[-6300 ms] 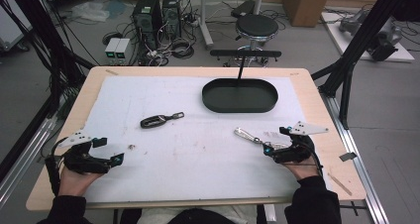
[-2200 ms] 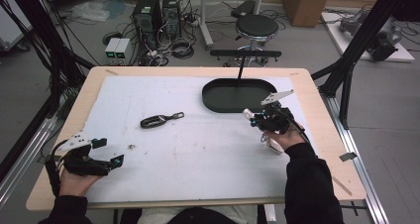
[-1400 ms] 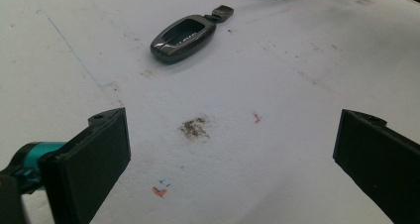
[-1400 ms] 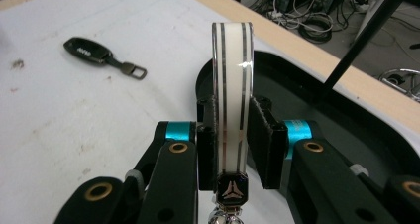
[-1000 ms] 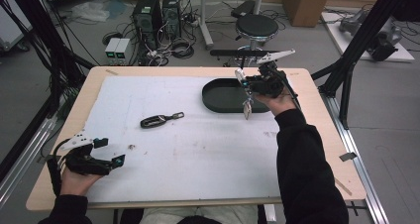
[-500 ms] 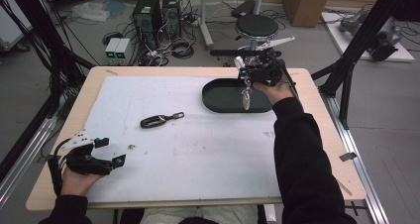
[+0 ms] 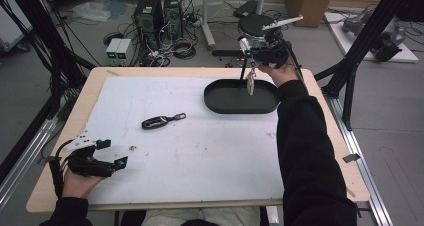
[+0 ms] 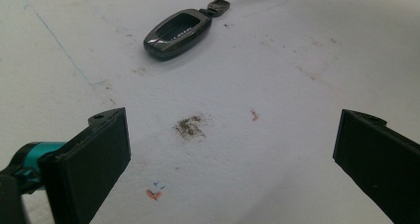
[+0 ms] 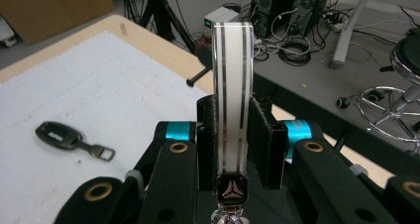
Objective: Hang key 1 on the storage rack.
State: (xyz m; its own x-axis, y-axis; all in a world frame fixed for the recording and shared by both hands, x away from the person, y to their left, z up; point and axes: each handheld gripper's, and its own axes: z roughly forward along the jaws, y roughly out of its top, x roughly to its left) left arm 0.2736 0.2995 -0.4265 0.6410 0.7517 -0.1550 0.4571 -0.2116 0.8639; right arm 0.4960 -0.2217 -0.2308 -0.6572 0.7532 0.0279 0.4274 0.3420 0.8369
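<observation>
One white fob (image 9: 232,105) between right tool (image 9: 233,135) jaws

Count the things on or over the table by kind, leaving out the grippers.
Key fobs: 2, a dark one lying on the white mat, a white one in the right gripper's jaws.
Trays: 1, black oval.
Total: 3.

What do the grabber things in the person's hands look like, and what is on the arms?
Each tool, the left tool and the right tool, is black with turquoise joints and flat black jaws. A pale three-cornered plate sits on top. Brass-ringed holes mark the right tool's arms. The person wears black sleeves.
</observation>
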